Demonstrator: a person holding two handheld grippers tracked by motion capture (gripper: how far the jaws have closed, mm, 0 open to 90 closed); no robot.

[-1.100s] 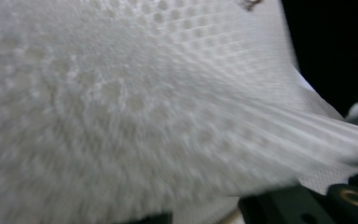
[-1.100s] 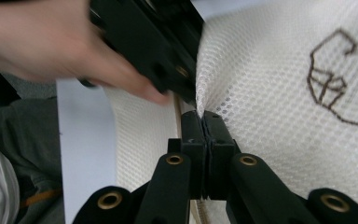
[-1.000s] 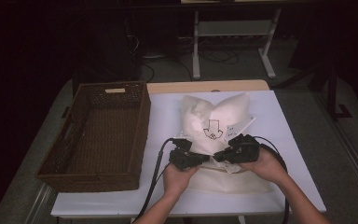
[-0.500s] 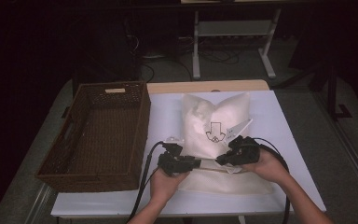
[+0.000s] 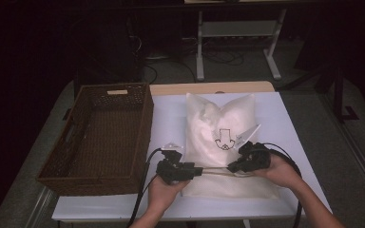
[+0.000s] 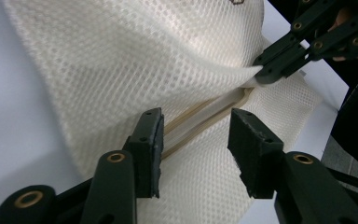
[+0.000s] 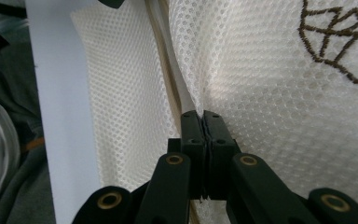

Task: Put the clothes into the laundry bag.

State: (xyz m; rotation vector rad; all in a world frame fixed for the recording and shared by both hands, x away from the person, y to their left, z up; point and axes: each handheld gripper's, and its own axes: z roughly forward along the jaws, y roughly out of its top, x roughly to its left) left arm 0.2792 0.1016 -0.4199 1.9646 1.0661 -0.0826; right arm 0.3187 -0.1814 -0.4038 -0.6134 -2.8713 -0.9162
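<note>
One white mesh pillow (image 5: 221, 142), lying on the white table (image 5: 285, 123), right of centre, a small dark emblem stitched on it. One brown wicker basket (image 5: 100, 135), at the left. Two grippers at the pillow's near end: left gripper (image 6: 196, 140), jaws just opening, about half apart, straddling the tan seam without pressing; right gripper (image 7: 203, 116), clamped tight on a fold of the mesh

I find no legible text. The white mesh bag (image 5: 221, 142) carries a dark embroidered emblem (image 5: 224, 139), a sign without letters. The pale label (image 5: 117, 91) on the wicker basket (image 5: 100, 137) rim is too small to read.
</note>
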